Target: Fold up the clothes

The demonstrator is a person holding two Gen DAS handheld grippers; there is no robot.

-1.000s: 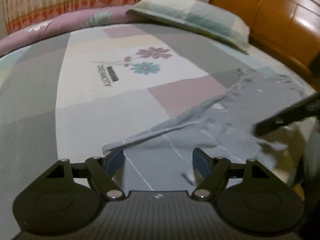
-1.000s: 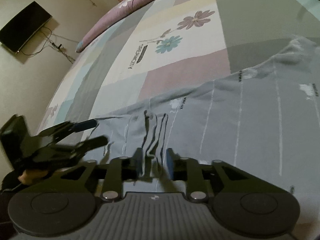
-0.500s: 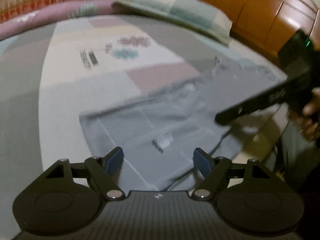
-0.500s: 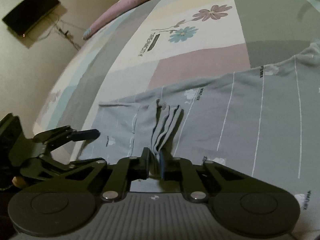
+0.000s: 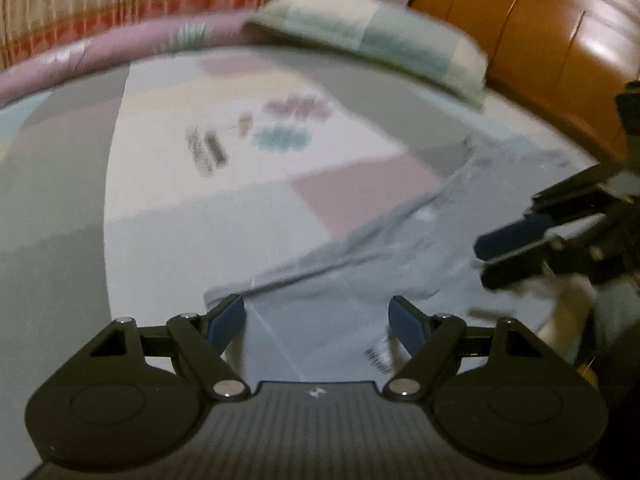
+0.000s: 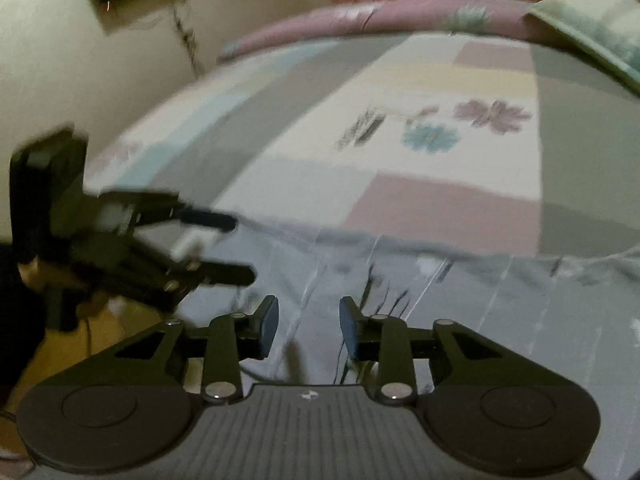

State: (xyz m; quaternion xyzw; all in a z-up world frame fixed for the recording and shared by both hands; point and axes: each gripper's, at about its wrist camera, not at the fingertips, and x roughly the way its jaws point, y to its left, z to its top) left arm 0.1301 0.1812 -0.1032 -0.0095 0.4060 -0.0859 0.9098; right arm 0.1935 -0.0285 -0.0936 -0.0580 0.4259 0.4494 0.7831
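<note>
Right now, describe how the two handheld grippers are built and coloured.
Both match: the left gripper and right gripper have matte black ribbed bodies bearing a small white mark, round discs at either side, black link arms on silver pivot pins, and dark blue pads. No cable on them is clearly visible.

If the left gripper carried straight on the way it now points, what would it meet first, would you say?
Most likely the grey garment lying on the bed: the open left gripper tilts down over its near edge, nothing else between. Blur makes depth uncertain.
</note>
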